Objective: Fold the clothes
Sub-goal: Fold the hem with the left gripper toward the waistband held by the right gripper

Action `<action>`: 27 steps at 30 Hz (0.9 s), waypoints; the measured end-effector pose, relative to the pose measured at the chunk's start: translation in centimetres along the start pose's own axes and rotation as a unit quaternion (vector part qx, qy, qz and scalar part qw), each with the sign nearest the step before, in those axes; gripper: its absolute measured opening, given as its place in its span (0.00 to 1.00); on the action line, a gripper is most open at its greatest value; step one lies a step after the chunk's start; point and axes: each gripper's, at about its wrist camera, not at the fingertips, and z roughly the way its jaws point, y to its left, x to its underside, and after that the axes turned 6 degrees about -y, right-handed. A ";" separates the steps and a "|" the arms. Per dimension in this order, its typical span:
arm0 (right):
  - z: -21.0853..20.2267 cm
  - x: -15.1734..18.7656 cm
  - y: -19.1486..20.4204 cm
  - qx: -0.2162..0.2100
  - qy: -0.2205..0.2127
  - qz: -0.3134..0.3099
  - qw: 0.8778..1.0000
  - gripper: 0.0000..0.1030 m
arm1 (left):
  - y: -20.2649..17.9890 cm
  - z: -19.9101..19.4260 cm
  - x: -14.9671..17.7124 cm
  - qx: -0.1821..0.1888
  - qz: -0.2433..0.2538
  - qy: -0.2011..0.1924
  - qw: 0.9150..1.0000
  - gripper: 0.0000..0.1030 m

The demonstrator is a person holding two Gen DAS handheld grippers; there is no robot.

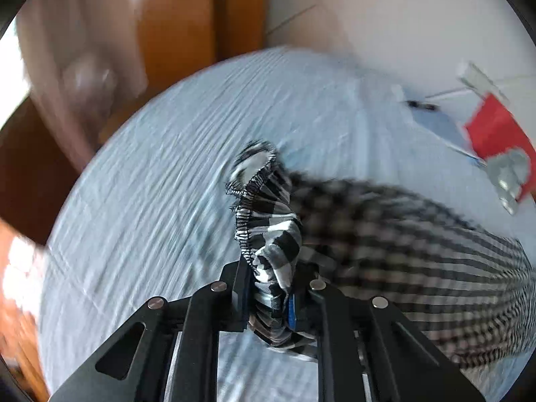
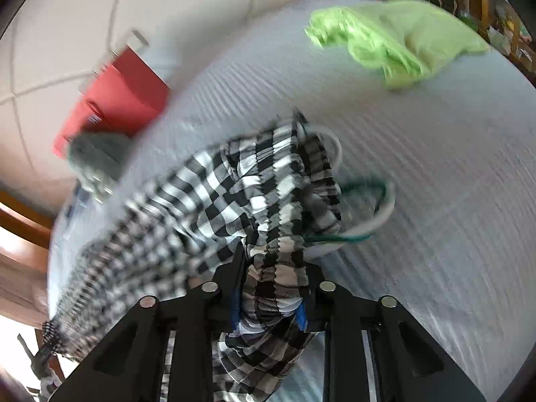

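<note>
No writing can be read in either view; the motion blur smears the faint print on the red box point(image 2: 114, 100) beyond recognition.

The left gripper point(image 1: 269, 296) has its black fingers pressed onto a bunched fold of the black-and-white checked garment point(image 1: 402, 251), pinching it at the gathered elastic edge; blue pads show at the clamp. From there the cloth stretches away to the right across the pale blue ribbed bedsheet point(image 1: 150, 184).

The right gripper point(image 2: 274, 288) likewise pinches the checked garment point(image 2: 234, 194) between its fingers, at a gathered waistband portion, with a white-and-green drawstring point(image 2: 368, 214) looping out beside it. The cloth trails off to the left over the sheet point(image 2: 435, 167).

A lime-green garment point(image 2: 395, 40) lies crumpled near the sheet's far edge, well apart from the checked one. The red box sits beside the bed over the pale tiled floor point(image 2: 67, 16).
</note>
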 end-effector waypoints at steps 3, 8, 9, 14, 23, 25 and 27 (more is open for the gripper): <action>-2.0 -0.7 3.5 -0.042 -0.026 -0.051 0.998 0.19 | -5.1 -2.9 -1.4 0.038 0.076 -0.034 0.996 0.14; -3.3 0.7 11.5 -0.119 -0.019 -0.151 0.981 0.19 | -15.5 -5.6 -0.6 0.138 0.178 -0.047 0.973 0.14; -3.0 1.4 13.2 -0.135 -0.007 -0.172 0.976 0.19 | -17.6 -5.8 -0.1 0.158 0.196 -0.043 0.967 0.15; 0.1 6.1 18.9 -0.191 0.090 -0.230 0.950 0.35 | -24.7 -3.7 4.8 0.223 0.273 0.036 0.935 0.61; -2.0 5.3 17.4 -0.180 0.081 -0.238 0.951 0.71 | -17.8 -4.5 1.9 0.230 0.205 0.037 0.951 0.71; -2.3 4.0 16.3 -0.152 0.069 -0.237 0.957 0.56 | -15.8 -3.6 0.5 0.190 0.183 0.026 0.964 0.72; -1.8 3.2 15.9 -0.126 0.067 -0.235 0.961 0.38 | -14.3 -1.5 -0.4 0.151 0.157 0.031 0.975 0.72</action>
